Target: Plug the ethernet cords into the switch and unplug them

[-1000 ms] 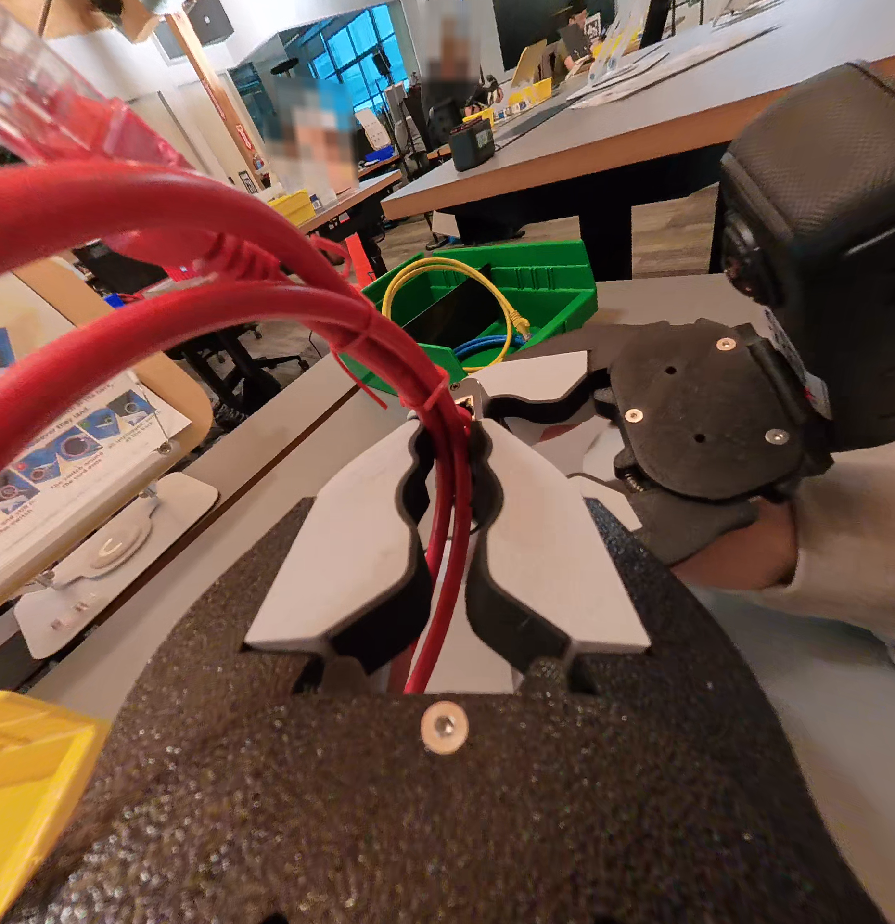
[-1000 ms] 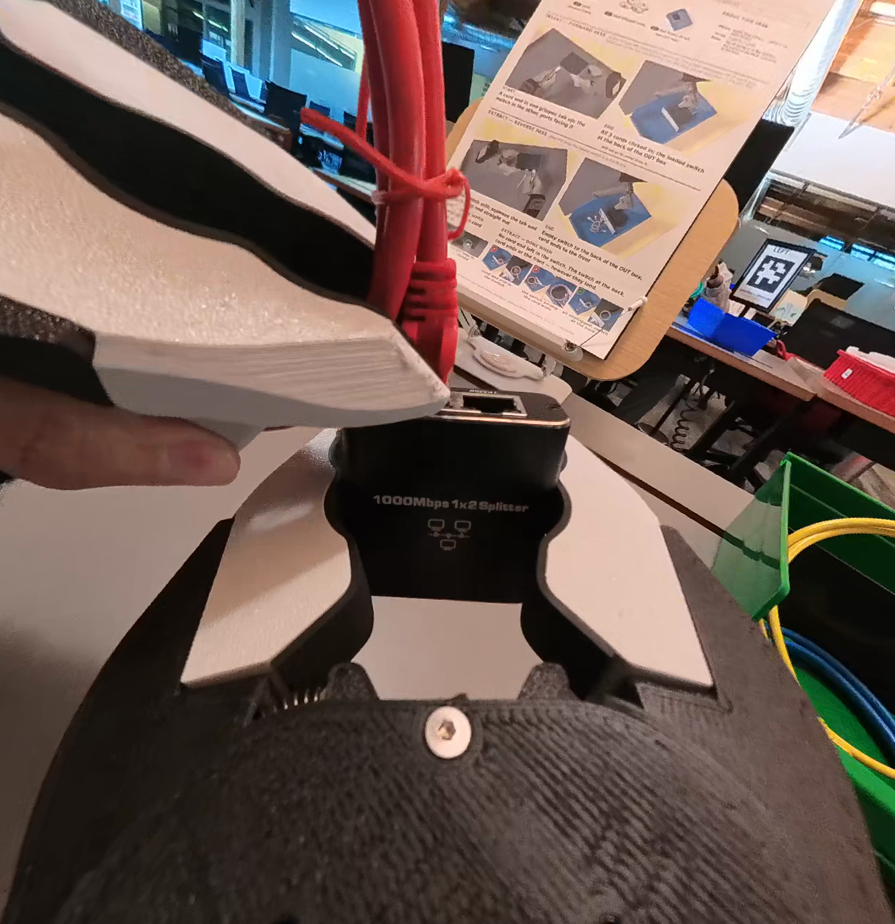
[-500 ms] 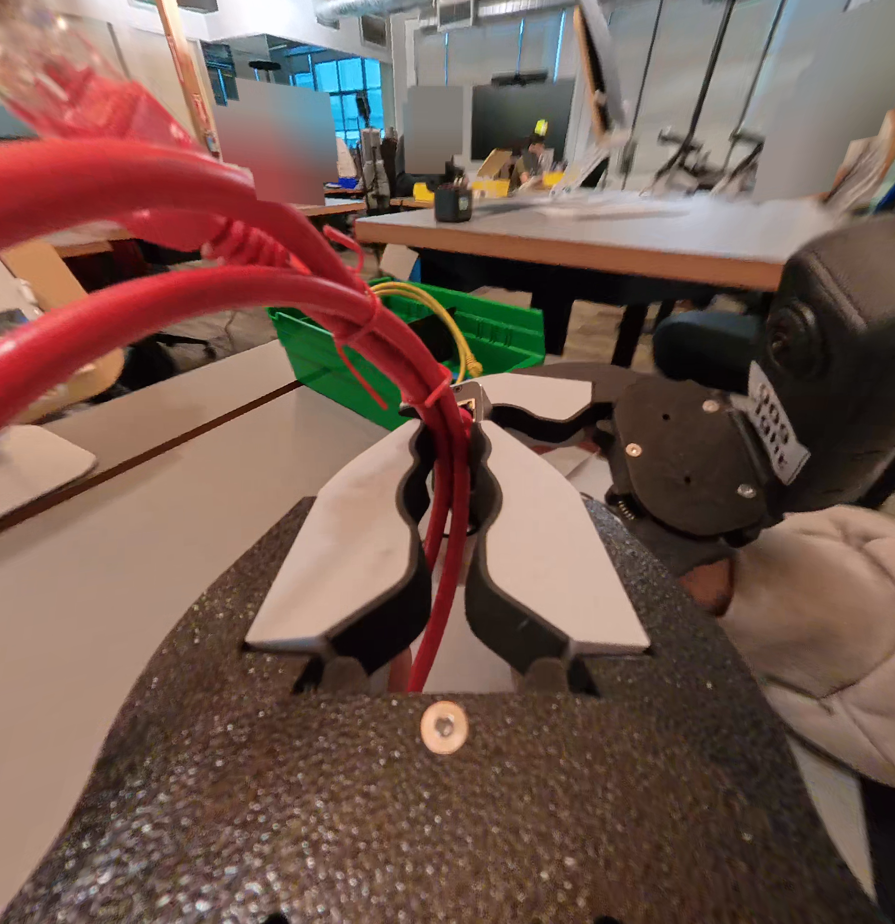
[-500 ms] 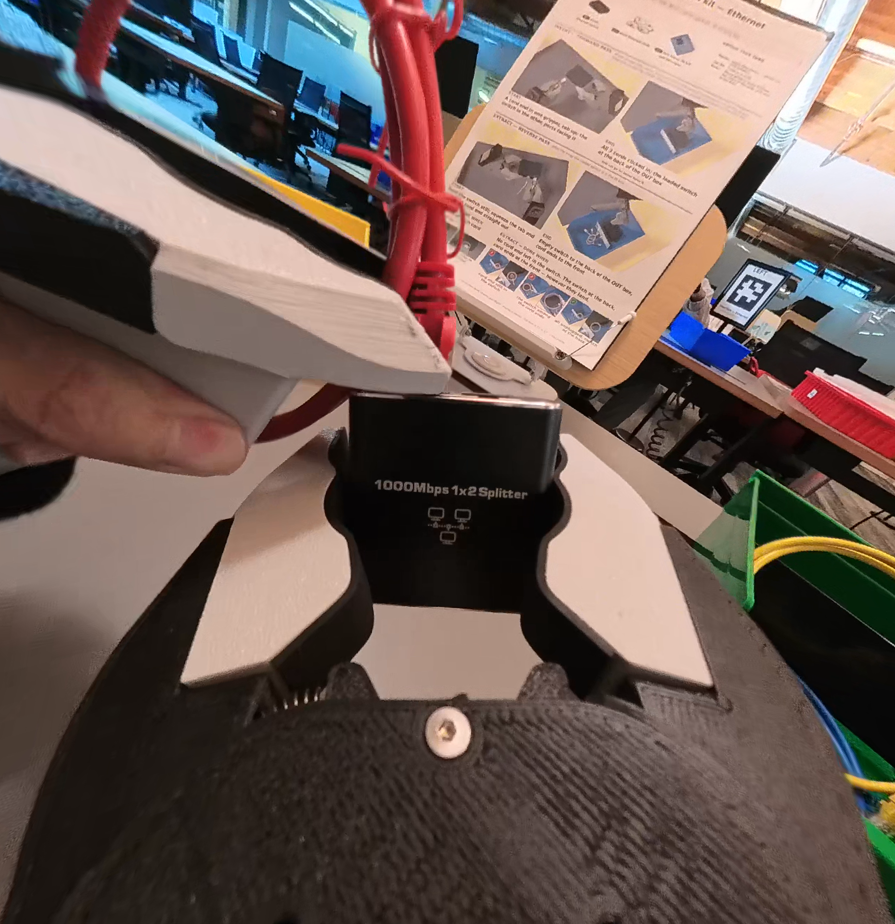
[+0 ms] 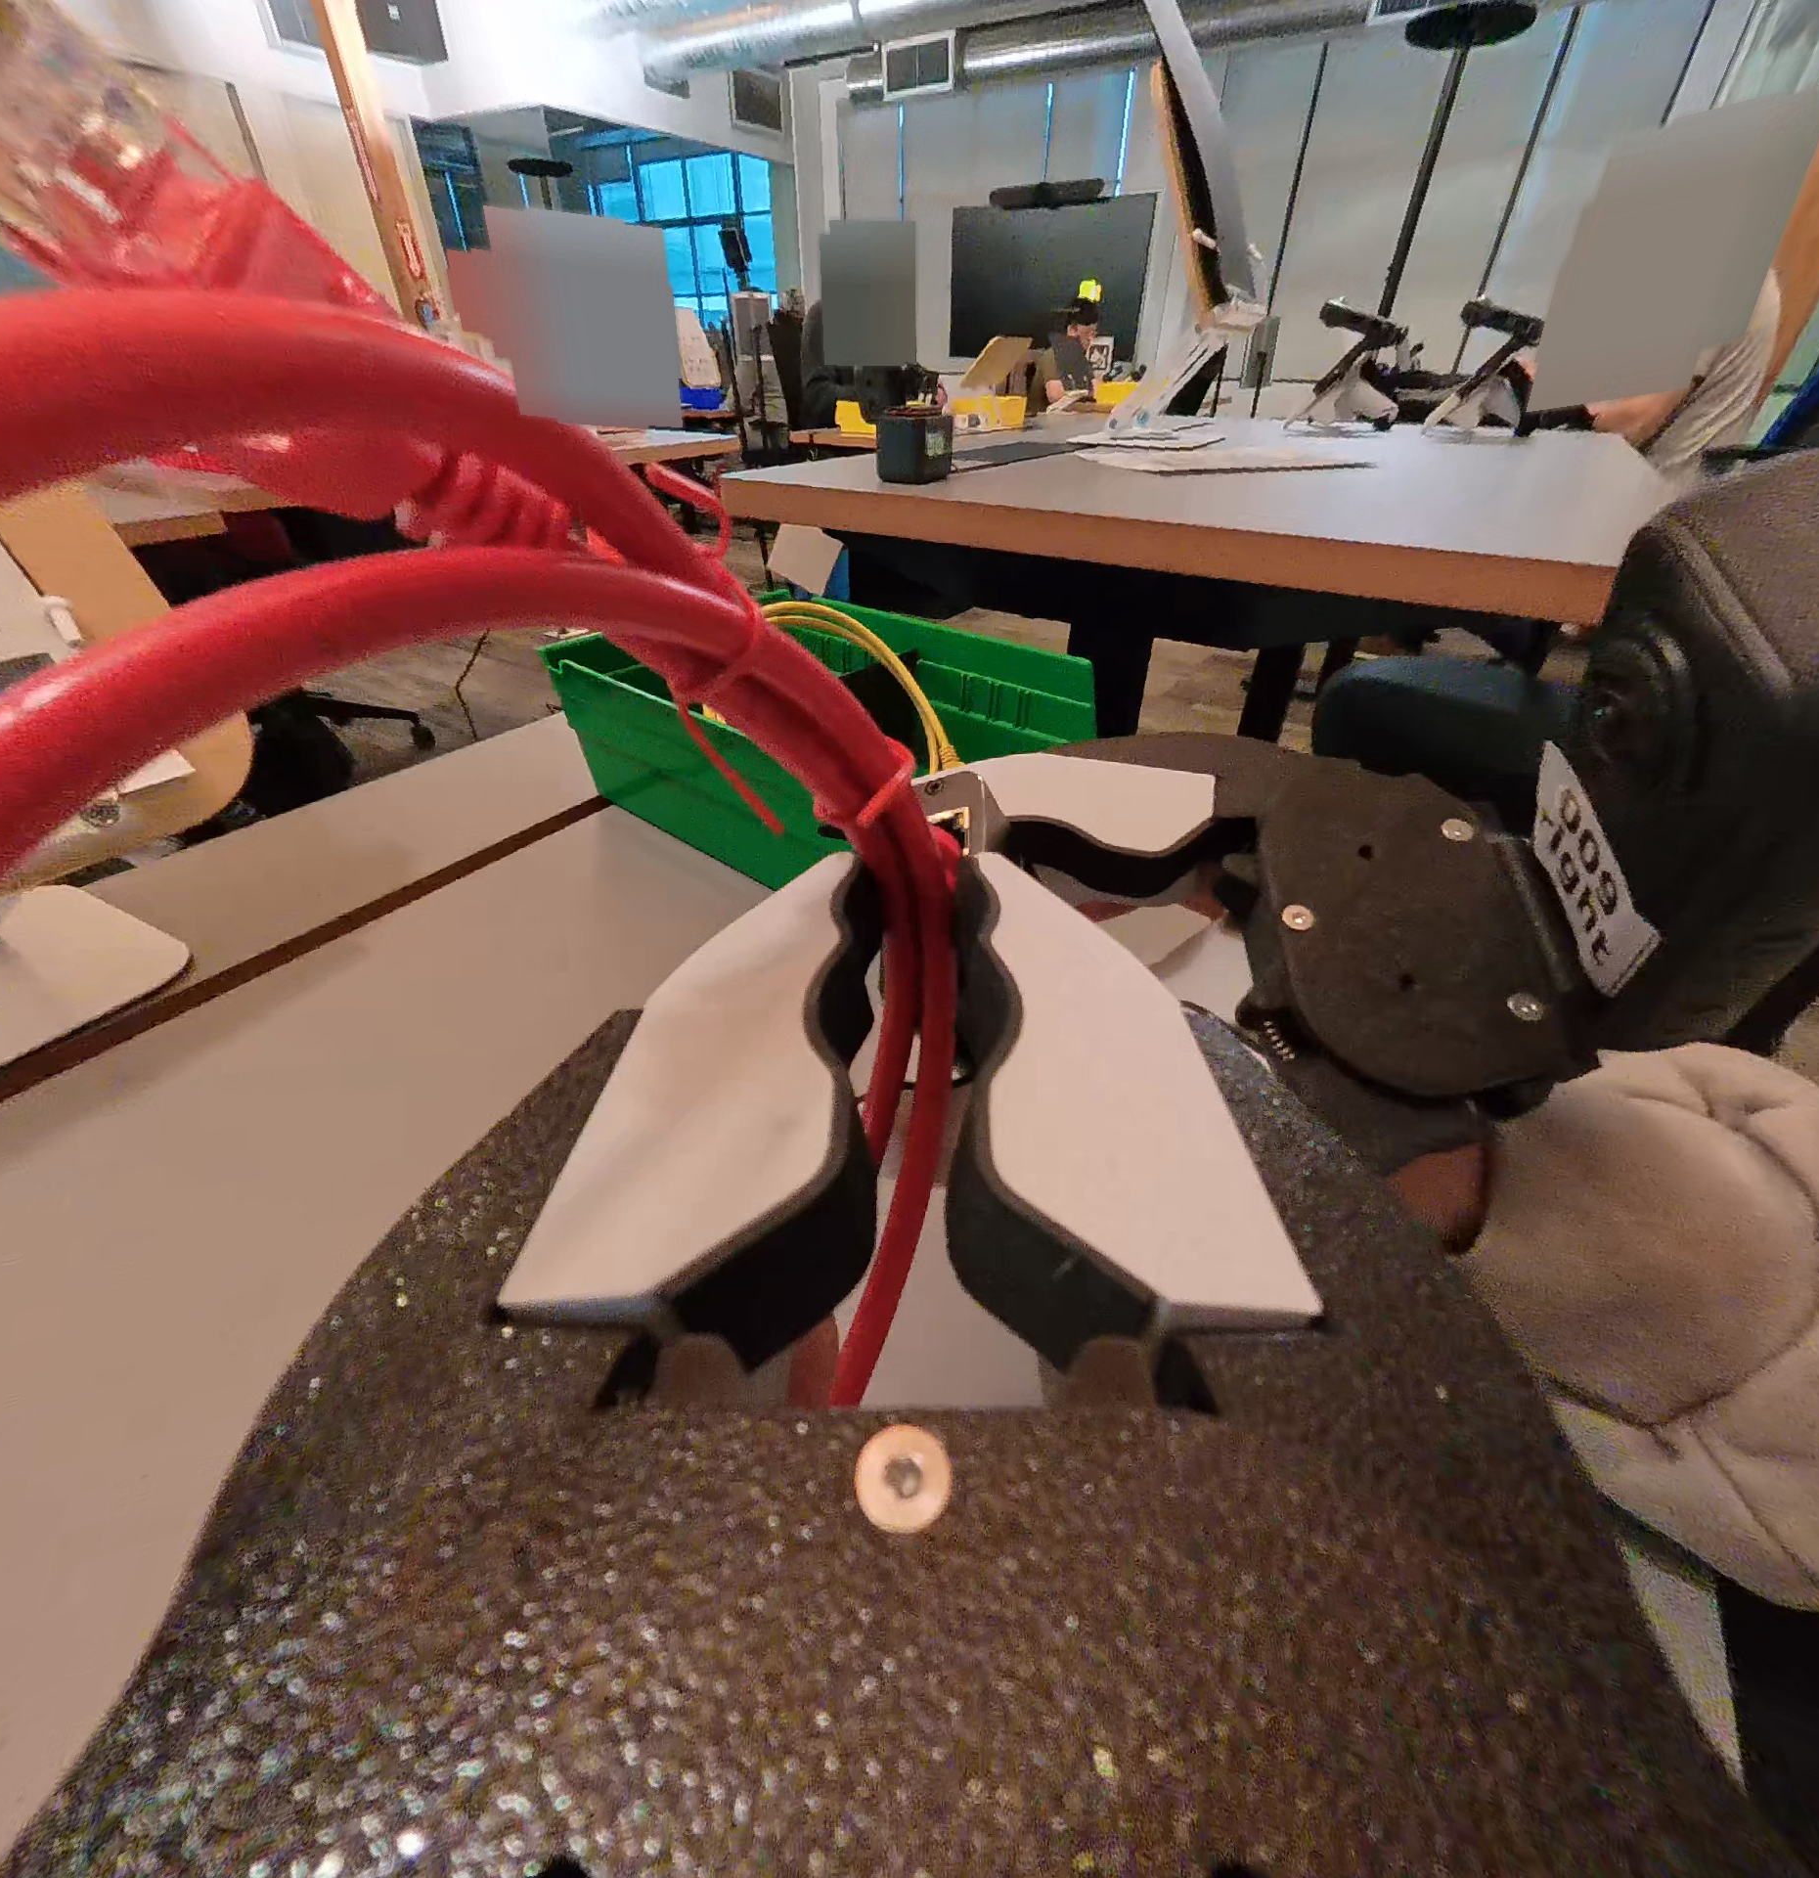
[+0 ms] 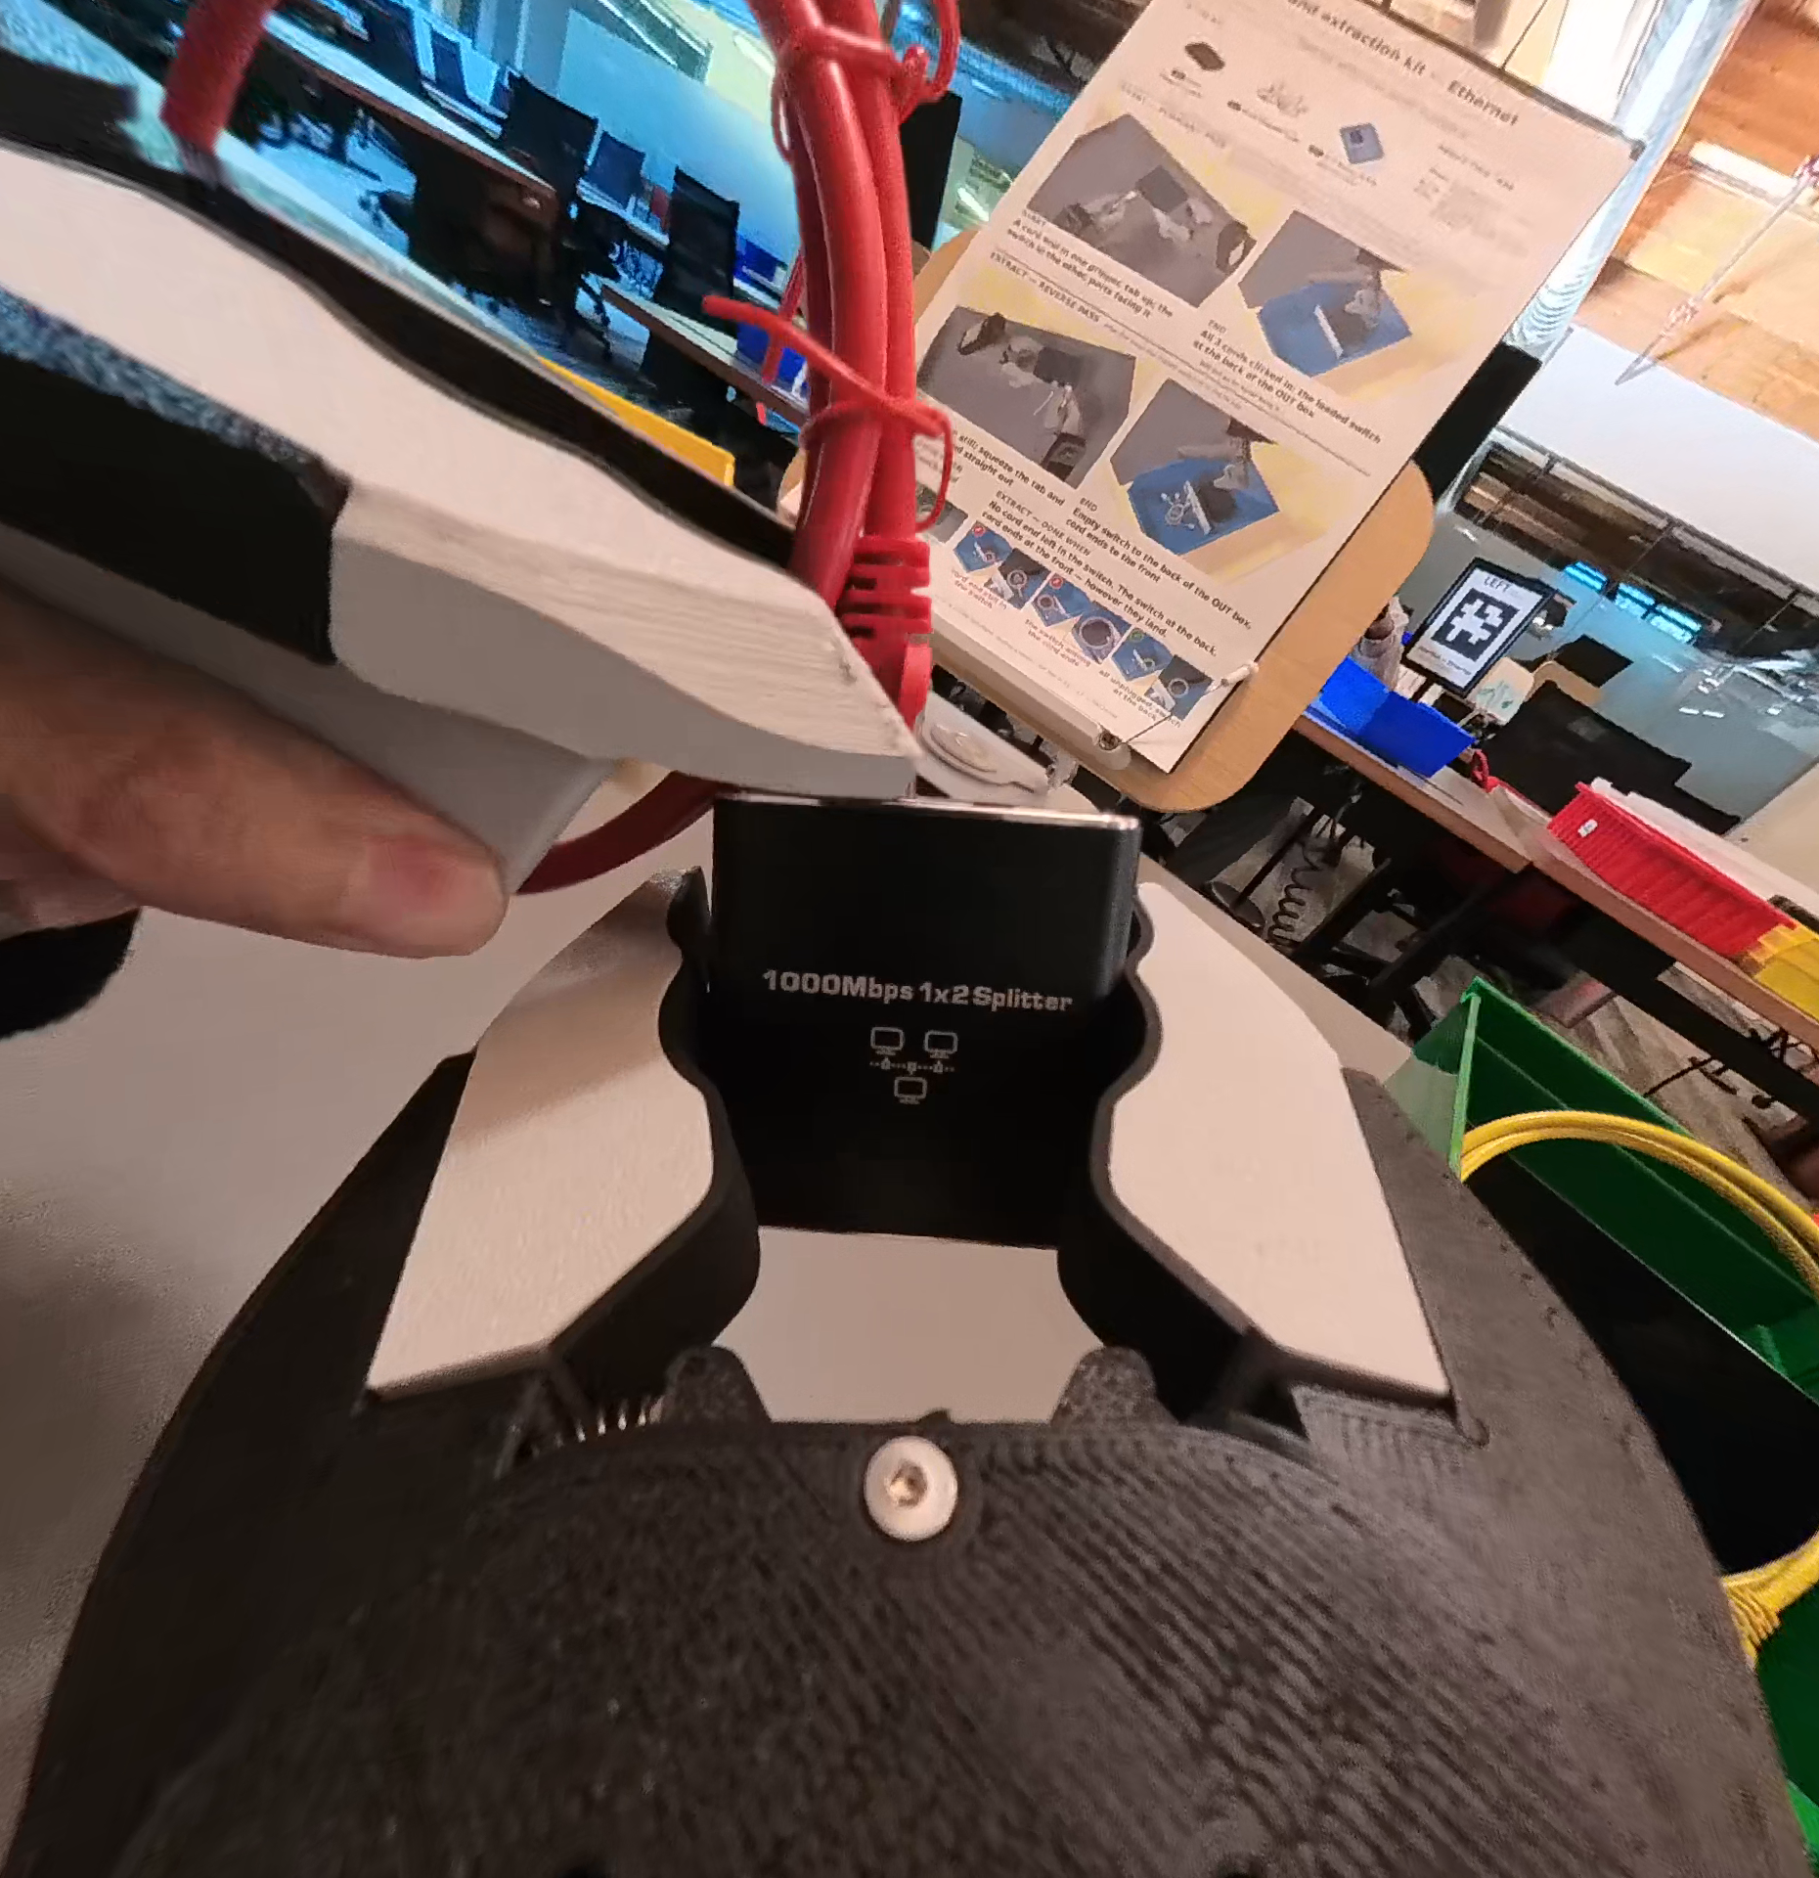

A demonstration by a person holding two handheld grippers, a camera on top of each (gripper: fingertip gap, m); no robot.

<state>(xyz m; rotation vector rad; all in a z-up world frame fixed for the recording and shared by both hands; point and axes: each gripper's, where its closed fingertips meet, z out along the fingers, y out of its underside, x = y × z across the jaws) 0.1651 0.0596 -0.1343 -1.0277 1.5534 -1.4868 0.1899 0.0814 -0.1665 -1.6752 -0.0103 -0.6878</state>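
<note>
My left gripper [image 5: 911, 884] is shut on a red ethernet cord [image 5: 916, 1067], a coil bound with red ties that loops up to the left. One clear plug [image 5: 62, 132] hangs close to the camera. My right gripper [image 6: 916, 904] is shut on the black switch [image 6: 916, 945], held upright. In the right wrist view a left finger [image 6: 580, 630] lies across the switch's top end, and the cord's red plug boot [image 6: 885, 610] sits just above it. The plug tip is hidden. In the left wrist view the switch's port end [image 5: 951, 818] shows at my fingertips.
A green bin [image 5: 662, 732] holding a yellow cable [image 6: 1698, 1148] stands at the table's far edge. An instruction sheet on a wooden board [image 6: 1190, 407] stands behind the switch. A person's finger [image 6: 275, 813] supports the left gripper. Other tables with people lie beyond. Spacing between my two grippers at the tips: around 5 cm.
Both grippers have swung round together, so the background has shifted. The switch has tilted and its port face no longer shows in the right wrist view. Both grips are unchanged.
</note>
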